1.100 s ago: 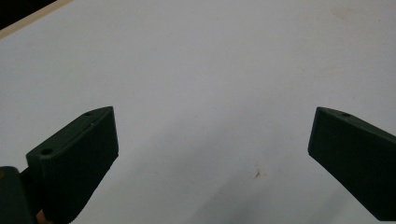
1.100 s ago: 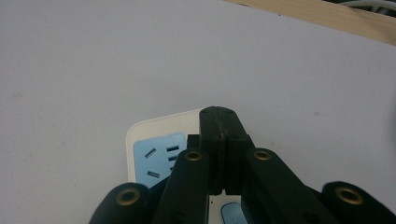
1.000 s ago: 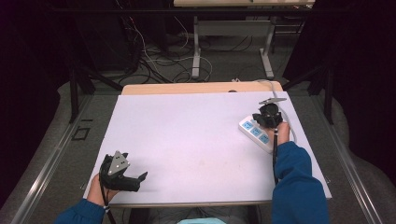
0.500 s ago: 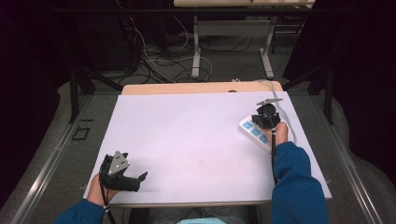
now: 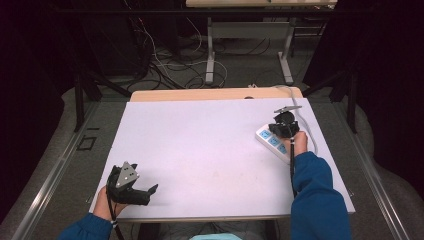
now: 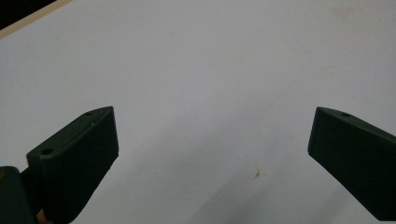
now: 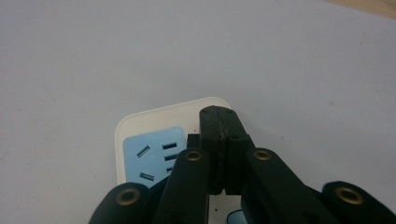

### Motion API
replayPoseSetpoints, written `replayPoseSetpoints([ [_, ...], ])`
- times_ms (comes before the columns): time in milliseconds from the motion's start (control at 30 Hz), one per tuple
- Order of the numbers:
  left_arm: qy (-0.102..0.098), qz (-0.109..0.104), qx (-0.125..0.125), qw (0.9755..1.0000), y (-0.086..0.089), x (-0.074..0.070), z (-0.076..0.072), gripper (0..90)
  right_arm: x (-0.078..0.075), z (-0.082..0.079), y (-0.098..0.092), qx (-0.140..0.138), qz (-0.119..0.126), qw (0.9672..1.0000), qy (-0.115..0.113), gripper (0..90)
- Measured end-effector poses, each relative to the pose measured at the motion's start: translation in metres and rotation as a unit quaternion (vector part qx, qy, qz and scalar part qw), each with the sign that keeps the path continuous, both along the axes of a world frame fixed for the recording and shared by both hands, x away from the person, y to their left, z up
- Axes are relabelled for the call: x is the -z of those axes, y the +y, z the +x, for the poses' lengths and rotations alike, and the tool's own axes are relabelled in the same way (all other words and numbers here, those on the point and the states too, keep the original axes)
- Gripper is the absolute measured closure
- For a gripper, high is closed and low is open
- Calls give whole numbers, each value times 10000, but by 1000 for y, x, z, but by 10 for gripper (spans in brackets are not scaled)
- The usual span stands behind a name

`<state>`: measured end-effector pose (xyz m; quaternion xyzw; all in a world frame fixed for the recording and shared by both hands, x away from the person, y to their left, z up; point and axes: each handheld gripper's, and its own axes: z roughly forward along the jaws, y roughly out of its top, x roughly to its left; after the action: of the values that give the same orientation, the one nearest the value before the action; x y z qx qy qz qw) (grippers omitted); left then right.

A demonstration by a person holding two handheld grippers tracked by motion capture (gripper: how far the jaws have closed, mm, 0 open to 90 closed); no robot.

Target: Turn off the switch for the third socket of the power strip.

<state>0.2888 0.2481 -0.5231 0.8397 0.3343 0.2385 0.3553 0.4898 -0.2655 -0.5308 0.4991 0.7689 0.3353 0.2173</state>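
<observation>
Power strip (image 7: pixel 154 140), white with blue sockets, lies near the table's (image 5: pixel 210 135) right edge. My right gripper (image 7: pixel 219 128) presses on its end, jaws closed together, gripping nothing I can see. Left gripper (image 6: pixel 210 154) waits wide open, empty. Whatever follows seems barely begun.

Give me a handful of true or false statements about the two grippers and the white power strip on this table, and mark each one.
1. The left gripper has its jaws spread wide apart. True.
2. The right gripper is wide open. False: its jaws are pressed together.
3. The white power strip with blue socket faces lies at the right side of the white table top. True.
4. The left gripper holds the power strip. False: nothing but bare table top lies between its jaws, near the front left corner.
5. The right gripper's closed tips are over the power strip's end, beside a blue socket face. True.
</observation>
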Motion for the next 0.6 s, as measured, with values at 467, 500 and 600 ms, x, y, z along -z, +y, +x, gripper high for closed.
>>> replayPoseSetpoints([
  [467,-8,-5,-2,10000,0,0,0,17,1,0,-2,67,180,9998,38,900],
  [500,-22,31,9,10000,0,0,0,17,1,0,-2,57,169,9998,34,900],
  [600,-31,50,8,10000,0,0,0,18,1,0,-2,83,177,9998,34,900],
])
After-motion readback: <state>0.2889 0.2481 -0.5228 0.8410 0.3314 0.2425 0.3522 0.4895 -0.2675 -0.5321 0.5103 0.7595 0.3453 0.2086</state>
